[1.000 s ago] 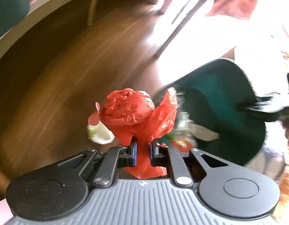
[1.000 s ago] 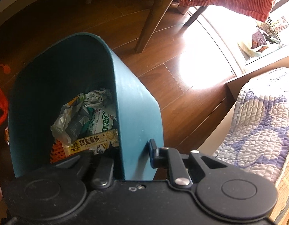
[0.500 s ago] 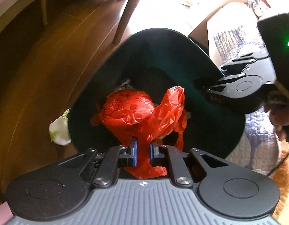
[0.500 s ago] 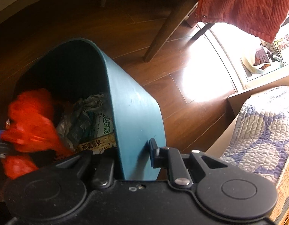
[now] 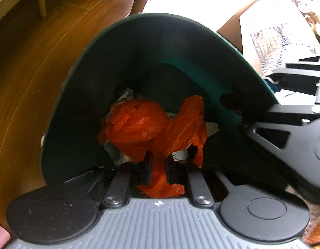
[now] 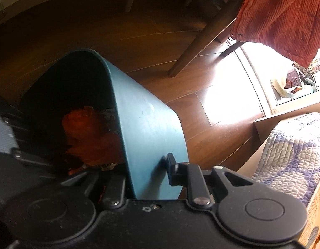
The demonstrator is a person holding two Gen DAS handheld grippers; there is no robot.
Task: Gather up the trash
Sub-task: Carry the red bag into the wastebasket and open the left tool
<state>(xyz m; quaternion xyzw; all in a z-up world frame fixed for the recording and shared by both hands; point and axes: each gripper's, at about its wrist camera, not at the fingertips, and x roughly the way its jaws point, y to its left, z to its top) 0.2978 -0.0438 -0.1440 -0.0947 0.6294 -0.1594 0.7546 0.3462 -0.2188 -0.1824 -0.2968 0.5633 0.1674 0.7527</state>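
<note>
Currently, held item: a crumpled red plastic bag (image 5: pixel 153 128) is pinched by its twisted neck between the closed jaws of the left gripper (image 5: pixel 158 169).
Position: the bag's bulk is hung inside the teal bin (image 5: pixel 211 47), below the rim and near the bin's middle, just above pale wrappers (image 5: pixel 124 95) already lying at the bottom.
Weight: the bag is judged very light; thin film with little in it.
Stiffness: soft and crushable; no shape is kept under pressure, and loose flaps are left trailing toward the bin's right wall.
Slip: the film is judged slick, so a bunched neck is the surest place to be gripped, as it is now.
Fragility: nothing breakable is seen; tearing of the film is the only risk.
Right gripper (image 6: pixel 147 172): the bin's near wall is straddled at the rim, one finger (image 6: pixel 171 166) outside and the other inside. Its jaws have just been opening, and the outer pad is seen barely clear of the wall.
Release: a clinging flap on the pads is to be expected once the left jaws are parted.
</note>
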